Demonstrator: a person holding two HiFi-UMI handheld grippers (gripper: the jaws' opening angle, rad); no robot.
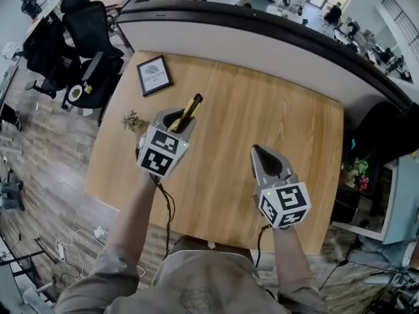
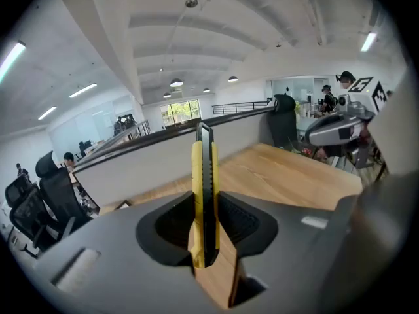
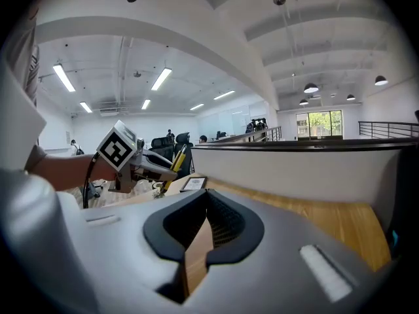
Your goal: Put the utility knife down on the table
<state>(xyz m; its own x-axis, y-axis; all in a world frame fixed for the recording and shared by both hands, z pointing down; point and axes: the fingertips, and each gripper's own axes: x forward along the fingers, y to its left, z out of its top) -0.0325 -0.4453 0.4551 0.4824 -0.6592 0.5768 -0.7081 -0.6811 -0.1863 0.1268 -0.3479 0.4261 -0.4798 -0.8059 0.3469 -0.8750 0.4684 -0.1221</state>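
Note:
A yellow and black utility knife sticks out of my left gripper, which is shut on its lower end above the left part of the wooden table. In the left gripper view the knife stands upright between the pads, blade end up. My right gripper hovers over the table's near right part, shut and holding nothing. In the right gripper view its jaws meet over bare wood, and the left gripper with the knife shows off to the left.
A small framed card lies at the table's far left corner, and a little dried plant sits at the left edge. A curved partition backs the table. Black office chairs stand to the left.

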